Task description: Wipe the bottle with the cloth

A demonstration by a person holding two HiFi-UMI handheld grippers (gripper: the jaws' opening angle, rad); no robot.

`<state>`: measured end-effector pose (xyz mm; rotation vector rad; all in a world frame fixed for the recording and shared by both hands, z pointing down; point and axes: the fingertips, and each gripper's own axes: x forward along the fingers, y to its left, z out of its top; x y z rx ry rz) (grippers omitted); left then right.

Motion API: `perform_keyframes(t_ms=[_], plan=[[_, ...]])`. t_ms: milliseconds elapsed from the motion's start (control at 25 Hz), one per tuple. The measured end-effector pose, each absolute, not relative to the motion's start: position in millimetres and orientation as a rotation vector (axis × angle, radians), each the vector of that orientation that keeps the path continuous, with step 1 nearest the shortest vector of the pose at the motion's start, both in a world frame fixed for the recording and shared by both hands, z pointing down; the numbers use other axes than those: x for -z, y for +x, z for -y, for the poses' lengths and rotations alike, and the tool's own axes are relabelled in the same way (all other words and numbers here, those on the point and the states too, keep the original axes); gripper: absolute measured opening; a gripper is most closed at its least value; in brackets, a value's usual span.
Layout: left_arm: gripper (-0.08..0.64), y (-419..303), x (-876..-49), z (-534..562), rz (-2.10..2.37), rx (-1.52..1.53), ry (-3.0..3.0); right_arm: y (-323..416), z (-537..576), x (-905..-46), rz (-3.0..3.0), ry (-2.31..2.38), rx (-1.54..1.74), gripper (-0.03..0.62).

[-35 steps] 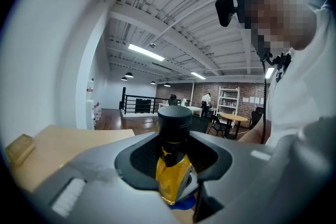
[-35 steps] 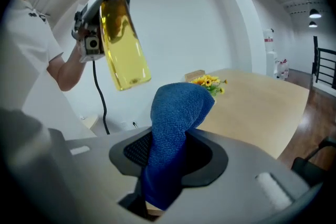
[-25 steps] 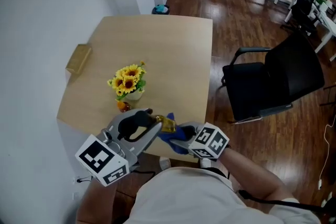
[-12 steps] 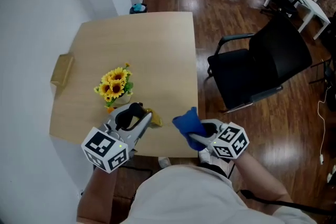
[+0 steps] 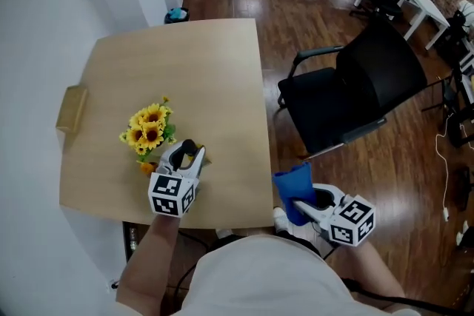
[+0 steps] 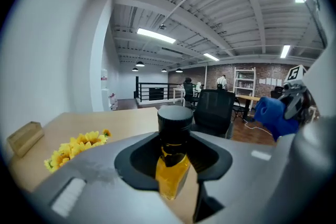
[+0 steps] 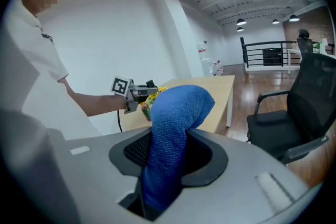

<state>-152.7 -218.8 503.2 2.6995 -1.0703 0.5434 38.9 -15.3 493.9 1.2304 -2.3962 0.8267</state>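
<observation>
A small bottle of yellow liquid with a black cap stands upright between the jaws of my left gripper, which is shut on it. In the head view this gripper is above the table's near part, just right of the sunflowers. My right gripper is shut on a blue cloth that sticks up out of its jaws. It hangs over the floor, beyond the table's near right corner. The cloth and the bottle are well apart, not touching.
The light wooden table carries a pot of sunflowers and a wooden block at its left edge. A black office chair stands on the wooden floor to the right. White desks and more chairs are further back.
The two grippers have drawn apart. The right one carried the cloth to the right, off the table. The left one moved the bottle left, closer to the flowers.
</observation>
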Motion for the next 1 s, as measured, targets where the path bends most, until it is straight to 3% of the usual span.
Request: perform_keyframes(t_ms=[560, 680, 1000], plan=[[0.161, -162, -567, 258, 1.3, -0.562, 2.582, 77, -6, -481, 2.343, 1.31, -0.809, 0.153], [0.224, -163, -561, 256, 1.335, -0.601, 2.575, 81, -3, -483, 2.374, 1.281, -0.817, 0.153], [0.255, -181, -528, 207, 1.497, -0.65, 2.522, 89, 22, -482, 2.541, 1.06, -0.771, 0.153]])
